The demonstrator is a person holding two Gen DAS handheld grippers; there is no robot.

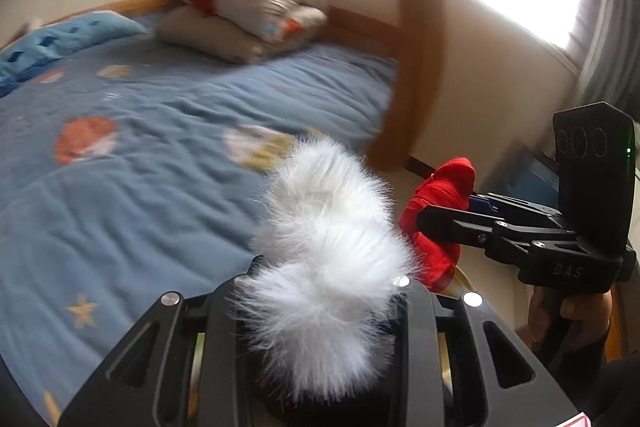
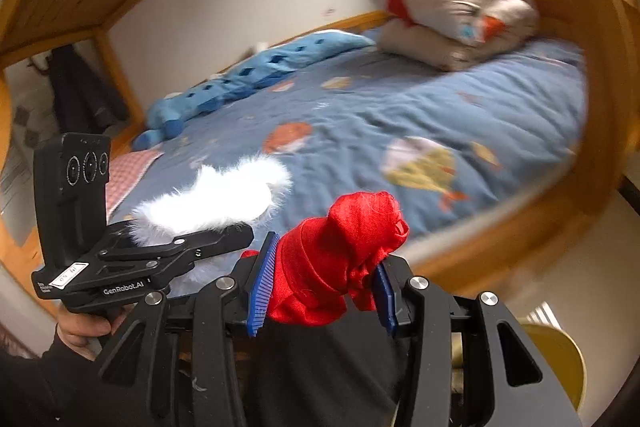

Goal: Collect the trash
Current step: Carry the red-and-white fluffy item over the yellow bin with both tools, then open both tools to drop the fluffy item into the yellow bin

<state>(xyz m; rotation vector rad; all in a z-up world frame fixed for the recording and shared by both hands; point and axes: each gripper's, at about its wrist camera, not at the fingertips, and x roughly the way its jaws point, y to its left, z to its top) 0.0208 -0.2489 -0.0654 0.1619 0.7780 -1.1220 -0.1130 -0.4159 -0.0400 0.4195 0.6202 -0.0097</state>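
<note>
We see left gripper [image 1: 320,291] clamped on white fluffy piece [image 1: 320,259], fur spilling forward over fingers. Right gripper [image 2: 320,283] closed around bunched red cloth [image 2: 336,255], blue pads [image 2: 262,287] pressing both sides. Both items held in air beside bed [image 2: 400,107], red cloth just right of white fluff. Folded quilt [image 2: 456,15] at far end of bed. Yellow round object [image 2: 556,359] low right, blurred; we think stool, unsure.
</note>
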